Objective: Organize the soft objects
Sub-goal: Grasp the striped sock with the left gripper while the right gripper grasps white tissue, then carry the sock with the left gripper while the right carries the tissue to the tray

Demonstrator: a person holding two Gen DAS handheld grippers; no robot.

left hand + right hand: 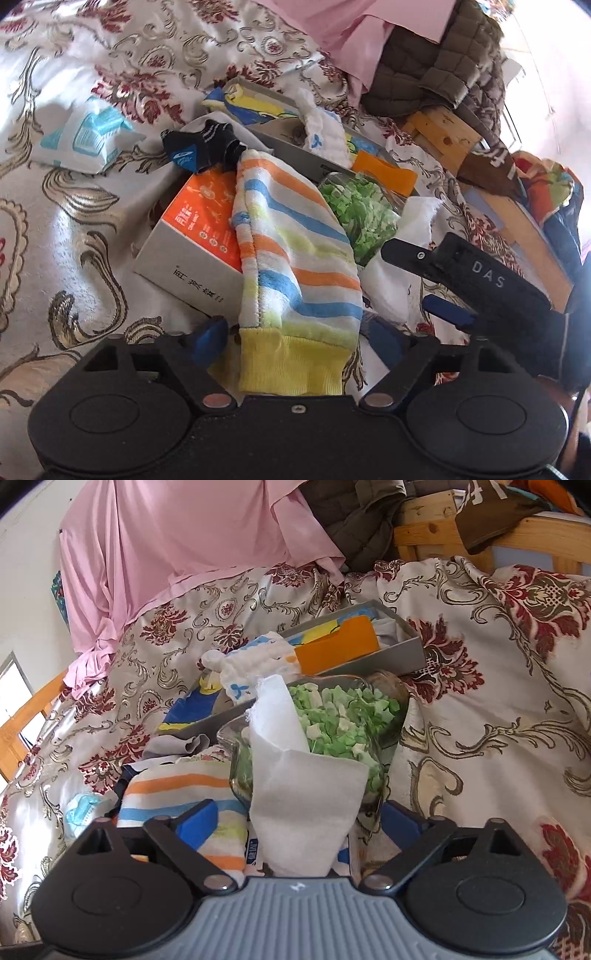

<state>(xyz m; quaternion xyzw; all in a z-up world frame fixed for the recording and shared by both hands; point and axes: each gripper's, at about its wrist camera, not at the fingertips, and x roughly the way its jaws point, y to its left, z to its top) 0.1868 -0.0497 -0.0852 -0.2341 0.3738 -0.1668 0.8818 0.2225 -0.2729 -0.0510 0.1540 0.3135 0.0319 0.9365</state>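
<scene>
A: Which step is this?
B: Sorting. The left gripper [295,332] is spread wide around the striped sock [295,258], not pinching; the right gripper [299,819] gapes around a white tissue [303,794].
A: Next?
B: Probably closing, then lifting toward the grey box [399,653].
A: Surface?
B: A floral bedspread [74,221], mid-bed, cluttered.

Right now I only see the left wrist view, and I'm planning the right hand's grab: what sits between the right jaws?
Observer: A white tissue stands upright inside the right gripper; the jaws are spread wide, not closed on it.
Operator: What's straight ahead, past it?
Observer: The glass dish of green bits; the tissue hides its near rim.
Operator: Anything on the left side there?
Observer: A crumpled gray cloth lies just beyond the striped sock.
</scene>
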